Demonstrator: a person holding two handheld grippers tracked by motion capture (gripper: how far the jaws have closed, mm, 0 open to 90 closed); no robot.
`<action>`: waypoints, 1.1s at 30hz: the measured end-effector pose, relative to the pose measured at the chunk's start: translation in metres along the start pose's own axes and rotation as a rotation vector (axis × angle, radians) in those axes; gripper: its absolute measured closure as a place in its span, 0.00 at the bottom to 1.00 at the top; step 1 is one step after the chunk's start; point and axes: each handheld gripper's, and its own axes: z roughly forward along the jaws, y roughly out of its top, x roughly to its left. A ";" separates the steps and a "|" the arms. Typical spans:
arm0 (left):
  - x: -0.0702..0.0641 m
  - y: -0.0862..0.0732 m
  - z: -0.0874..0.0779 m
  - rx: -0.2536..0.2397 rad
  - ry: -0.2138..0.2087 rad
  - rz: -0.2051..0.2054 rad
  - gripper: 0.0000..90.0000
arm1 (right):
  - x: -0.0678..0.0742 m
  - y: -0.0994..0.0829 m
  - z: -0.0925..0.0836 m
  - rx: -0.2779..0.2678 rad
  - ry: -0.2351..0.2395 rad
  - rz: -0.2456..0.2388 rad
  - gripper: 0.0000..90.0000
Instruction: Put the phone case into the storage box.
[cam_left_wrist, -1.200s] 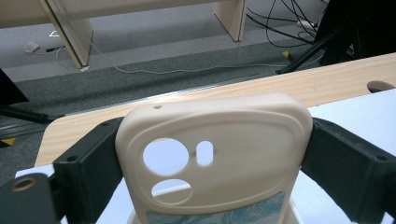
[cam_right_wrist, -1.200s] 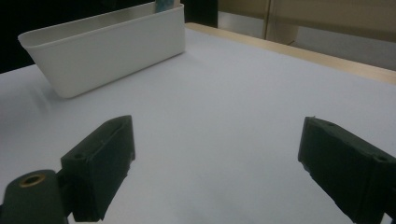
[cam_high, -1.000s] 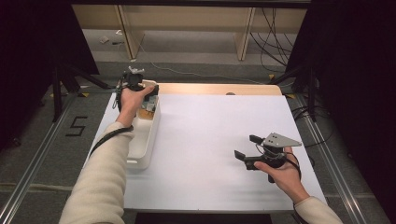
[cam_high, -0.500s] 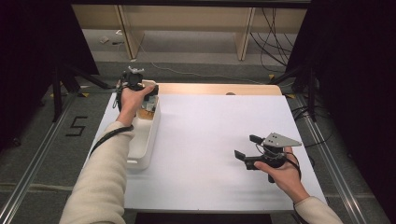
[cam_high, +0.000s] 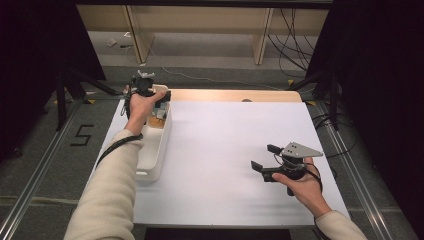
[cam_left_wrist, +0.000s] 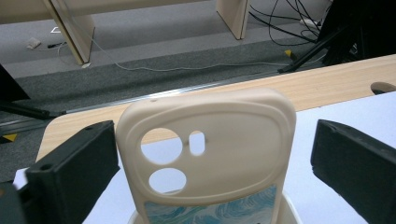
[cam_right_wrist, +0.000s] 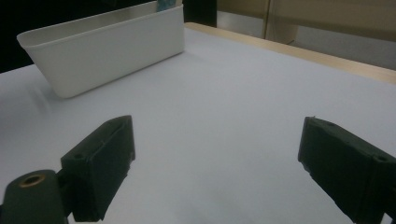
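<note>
Left gripper (cam_high: 161, 100) sits over the far end of the white bin (cam_high: 155, 150) at the table's left edge. Jaws have just been opening and stand wide apart. In the left gripper view, the beige phone case (cam_left_wrist: 210, 154) stands upright between them, camera cutouts at its upper left, blue-white wave pattern across its lower part. The left jaw is just beside the case edge; the right jaw is clear of it, with a gap. Neither pad presses on it. The case's bottom end sits down in the bin's far end.

Right gripper (cam_high: 262, 157) hovers over the white table (cam_high: 225, 135) near the right front, held in the right hand (cam_high: 300, 187), jaws apart with nothing between them, pointing left toward the bin. Right gripper view shows the bin's long side wall and bare table surface between the jaws. The two grippers are well apart.
</note>
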 end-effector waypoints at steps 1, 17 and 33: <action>-0.001 0.001 0.000 -0.004 0.001 -0.001 0.00 | 0.000 0.000 0.000 0.000 0.000 0.000 0.13; -0.003 0.014 -0.016 -0.078 0.002 0.011 0.00 | 0.000 0.000 0.000 0.001 0.000 0.001 0.13; -0.004 0.009 -0.040 -0.086 -0.042 0.019 0.01 | 0.000 0.000 0.000 0.006 -0.003 -0.001 0.13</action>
